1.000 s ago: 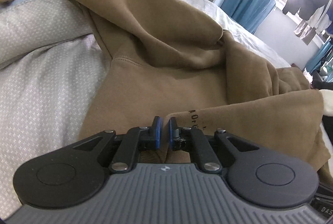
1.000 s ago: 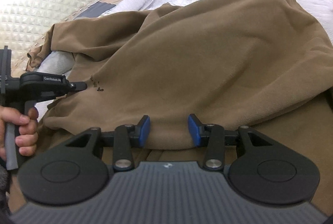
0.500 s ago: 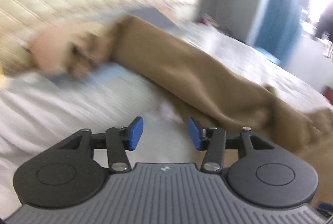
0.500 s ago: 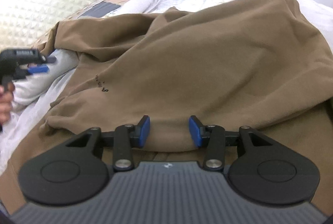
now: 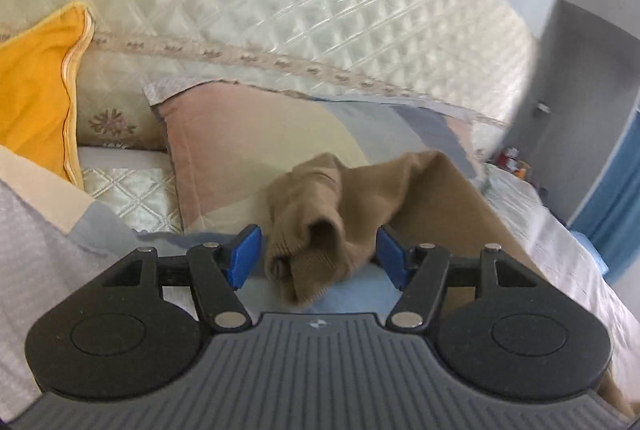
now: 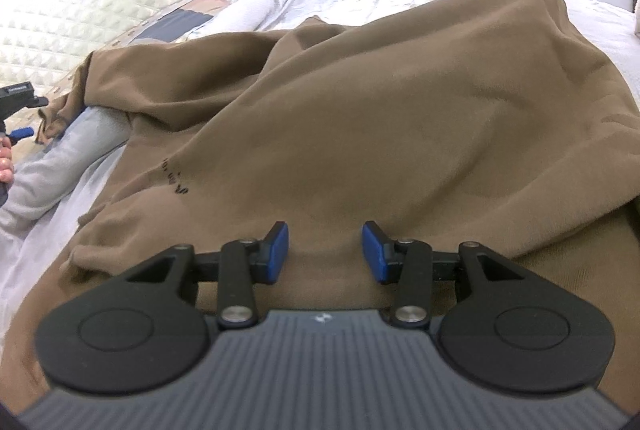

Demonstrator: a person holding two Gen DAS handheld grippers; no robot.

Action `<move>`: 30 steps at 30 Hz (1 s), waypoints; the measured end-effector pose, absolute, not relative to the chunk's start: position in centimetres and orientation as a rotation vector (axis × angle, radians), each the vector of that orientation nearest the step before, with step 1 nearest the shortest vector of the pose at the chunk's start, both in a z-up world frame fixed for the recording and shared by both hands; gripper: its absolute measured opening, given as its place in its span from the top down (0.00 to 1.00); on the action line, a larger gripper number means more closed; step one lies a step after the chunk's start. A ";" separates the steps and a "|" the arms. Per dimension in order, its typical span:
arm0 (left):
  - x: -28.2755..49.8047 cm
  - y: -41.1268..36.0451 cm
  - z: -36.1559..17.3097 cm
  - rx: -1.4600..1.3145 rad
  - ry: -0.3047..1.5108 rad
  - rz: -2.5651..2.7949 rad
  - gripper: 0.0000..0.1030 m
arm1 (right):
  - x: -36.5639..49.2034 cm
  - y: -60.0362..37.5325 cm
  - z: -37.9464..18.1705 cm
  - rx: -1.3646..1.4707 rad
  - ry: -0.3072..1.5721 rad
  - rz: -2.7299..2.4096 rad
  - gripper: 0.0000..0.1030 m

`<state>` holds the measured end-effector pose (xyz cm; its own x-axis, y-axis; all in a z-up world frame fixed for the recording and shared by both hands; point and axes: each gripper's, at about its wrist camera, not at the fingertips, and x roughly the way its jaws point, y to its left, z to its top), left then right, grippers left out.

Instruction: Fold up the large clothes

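Soft brown fleece sweatshirt [image 6: 400,102], rumpled

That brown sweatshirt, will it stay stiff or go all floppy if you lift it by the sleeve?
Probably floppy: the brown sweatshirt lies in soft folds, and its sleeve end is crumpled. It looks thick, so likely heavyish, and the rest would probably drag behind.
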<state>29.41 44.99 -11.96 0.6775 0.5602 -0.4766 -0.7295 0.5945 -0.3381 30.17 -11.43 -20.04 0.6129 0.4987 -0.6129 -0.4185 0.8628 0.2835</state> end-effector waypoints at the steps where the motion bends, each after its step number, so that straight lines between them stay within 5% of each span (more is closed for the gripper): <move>1: 29.7 45.7 -12.0 -0.555 0.340 0.767 0.34 | 30.4 -11.2 -20.1 0.114 0.740 0.528 0.57; 3: 30.7 46.9 -12.3 -0.584 0.345 0.761 0.37 | 30.7 -10.8 -20.2 0.104 0.736 0.521 0.57; 7: 31.8 49.1 -12.9 -0.655 0.374 0.772 0.83 | 31.2 -10.3 -20.1 0.101 0.735 0.518 0.55; 9: 31.6 49.3 -12.8 -0.697 0.387 0.791 0.89 | 31.3 -10.3 -20.2 0.112 0.737 0.517 0.55; 20: 25.1 42.4 -3.9 -0.867 0.167 0.549 0.91 | 30.6 -11.5 -19.2 0.152 0.714 0.514 0.55; 30: 19.9 27.0 2.7 -0.997 0.068 0.166 0.91 | 28.1 -15.0 -16.2 0.220 0.604 0.511 0.55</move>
